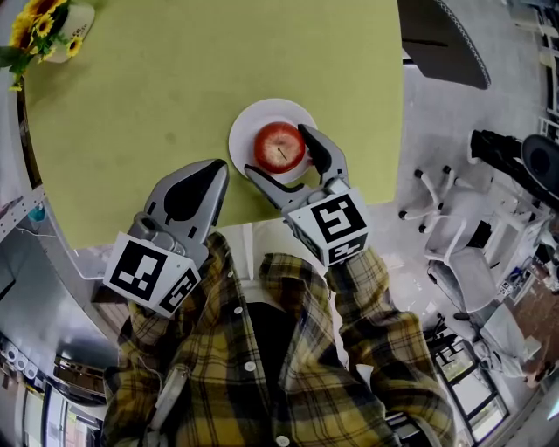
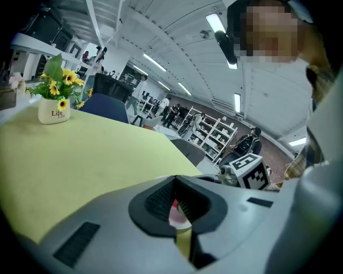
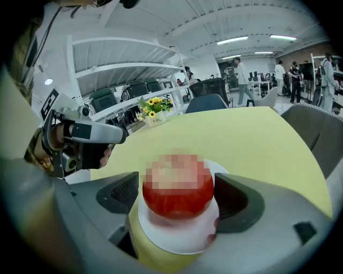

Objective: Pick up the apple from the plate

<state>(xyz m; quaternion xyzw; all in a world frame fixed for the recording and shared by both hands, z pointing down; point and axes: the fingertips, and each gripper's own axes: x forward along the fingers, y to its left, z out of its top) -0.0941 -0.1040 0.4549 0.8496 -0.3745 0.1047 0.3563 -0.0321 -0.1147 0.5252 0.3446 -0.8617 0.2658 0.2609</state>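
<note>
A red apple [image 1: 279,146] sits on a small white plate [image 1: 247,129] near the front edge of the yellow-green table [image 1: 175,79]. My right gripper [image 1: 276,150] is open and straddles the apple, one finger on each side of it. In the right gripper view the apple [image 3: 177,187] lies between the two dark pads [image 3: 124,195] on the plate [image 3: 179,243], with small gaps on both sides. My left gripper [image 1: 210,172] hangs shut and holds nothing, over the table's near edge left of the plate. In the left gripper view its jaws [image 2: 179,206] meet.
A white pot of yellow flowers [image 1: 54,22] stands at the table's far left corner, also seen in the left gripper view [image 2: 53,109]. A dark chair [image 1: 441,35] and white office chairs [image 1: 454,240] stand right of the table. The person's plaid shirt [image 1: 262,349] fills the bottom.
</note>
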